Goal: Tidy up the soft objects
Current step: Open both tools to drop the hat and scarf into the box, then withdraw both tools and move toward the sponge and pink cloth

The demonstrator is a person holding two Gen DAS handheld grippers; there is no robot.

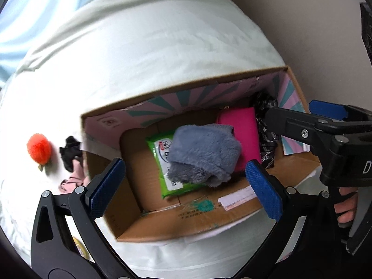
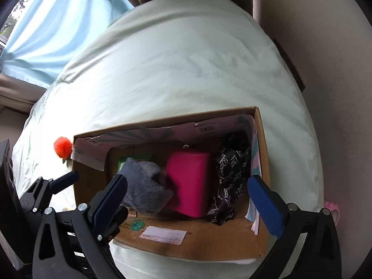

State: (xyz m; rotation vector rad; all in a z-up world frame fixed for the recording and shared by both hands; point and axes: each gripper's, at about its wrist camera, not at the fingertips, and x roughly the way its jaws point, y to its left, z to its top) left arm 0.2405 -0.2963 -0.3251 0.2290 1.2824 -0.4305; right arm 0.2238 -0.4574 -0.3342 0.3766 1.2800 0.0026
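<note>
Fleece (image 1: 204,153) is laid in the box (image 1: 186,223), its long axis running diagonally across the wipes (image 1: 162,162). Both tongs (image 1: 186,186) (image 2: 188,197) are held open, empty.

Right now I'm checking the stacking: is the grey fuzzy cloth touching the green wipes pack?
Touching. The left wrist view shows the grey fuzzy cloth lying on the green wipes pack, overlapping its right half.

Black tongs (image 1: 186,186), blue textured pads (image 1: 264,189), silver screws; bare-skinned hand (image 1: 346,209)
</note>
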